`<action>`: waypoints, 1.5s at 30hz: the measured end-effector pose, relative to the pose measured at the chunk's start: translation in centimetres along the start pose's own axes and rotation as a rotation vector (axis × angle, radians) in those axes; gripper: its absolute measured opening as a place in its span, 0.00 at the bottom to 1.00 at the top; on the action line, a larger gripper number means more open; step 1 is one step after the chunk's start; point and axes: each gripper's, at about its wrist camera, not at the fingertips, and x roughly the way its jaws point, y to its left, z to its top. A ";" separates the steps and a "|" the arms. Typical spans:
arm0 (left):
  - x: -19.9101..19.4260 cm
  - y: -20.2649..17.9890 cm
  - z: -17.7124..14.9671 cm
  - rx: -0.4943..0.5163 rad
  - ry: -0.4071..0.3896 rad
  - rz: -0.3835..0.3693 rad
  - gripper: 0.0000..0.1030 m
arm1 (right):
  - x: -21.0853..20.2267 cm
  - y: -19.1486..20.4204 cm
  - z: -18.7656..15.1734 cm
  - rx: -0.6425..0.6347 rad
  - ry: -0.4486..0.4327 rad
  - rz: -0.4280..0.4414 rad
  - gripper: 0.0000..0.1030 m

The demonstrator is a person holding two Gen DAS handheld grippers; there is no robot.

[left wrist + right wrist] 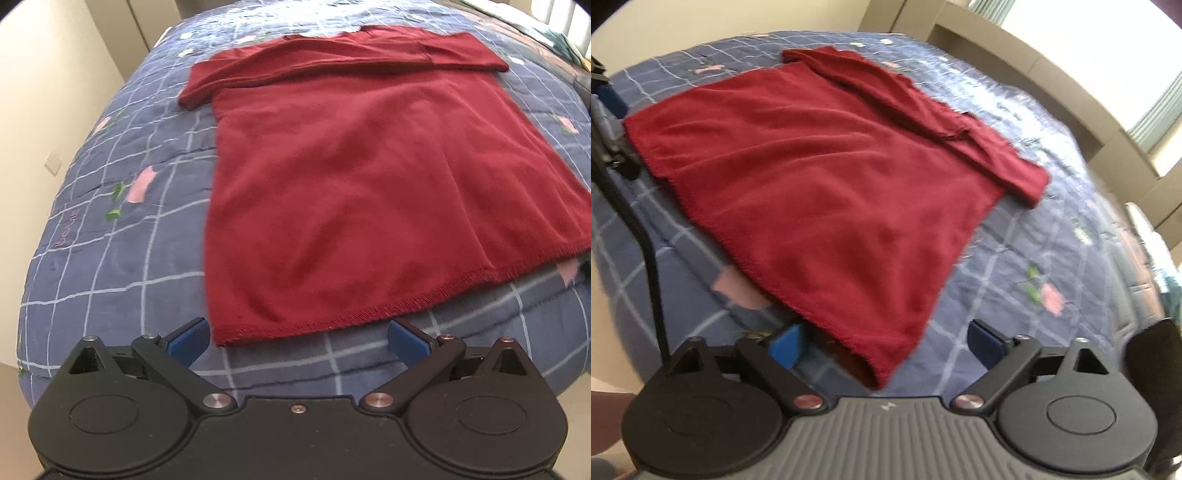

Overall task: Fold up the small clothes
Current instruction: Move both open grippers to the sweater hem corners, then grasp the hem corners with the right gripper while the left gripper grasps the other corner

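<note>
A dark red T-shirt point(369, 177) lies flat on the blue checked quilt point(110, 258), its sleeves folded across the far end and its hem nearest me. My left gripper point(299, 343) is open just in front of the hem, and the hem's left corner lies between its blue pads point(188, 341) without being pressed. In the right wrist view the same shirt point(812, 184) runs diagonally. My right gripper point(886, 349) is open with the hem's other corner lying loose between its fingers. The left gripper point(609, 99) shows at the far left edge, by the hem.
The quilt point(1052, 240) covers a bed that drops off at the near edge and on the left. A cream wall point(55, 92) stands to the left. A beige ledge point(1052, 81) under a window runs along the far side. A black cable point(650, 251) hangs on the left.
</note>
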 end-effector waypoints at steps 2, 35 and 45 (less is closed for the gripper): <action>0.0 -0.3 -0.1 0.010 0.001 -0.006 0.99 | 0.2 -0.2 0.0 -0.019 -0.003 -0.033 0.82; 1.2 -3.1 1.2 0.249 -0.112 0.076 0.93 | -0.3 -7.5 6.1 0.378 -0.134 0.148 0.12; 0.8 -1.8 1.1 0.399 -0.187 0.125 0.60 | -0.5 -6.8 4.2 0.379 -0.088 0.184 0.12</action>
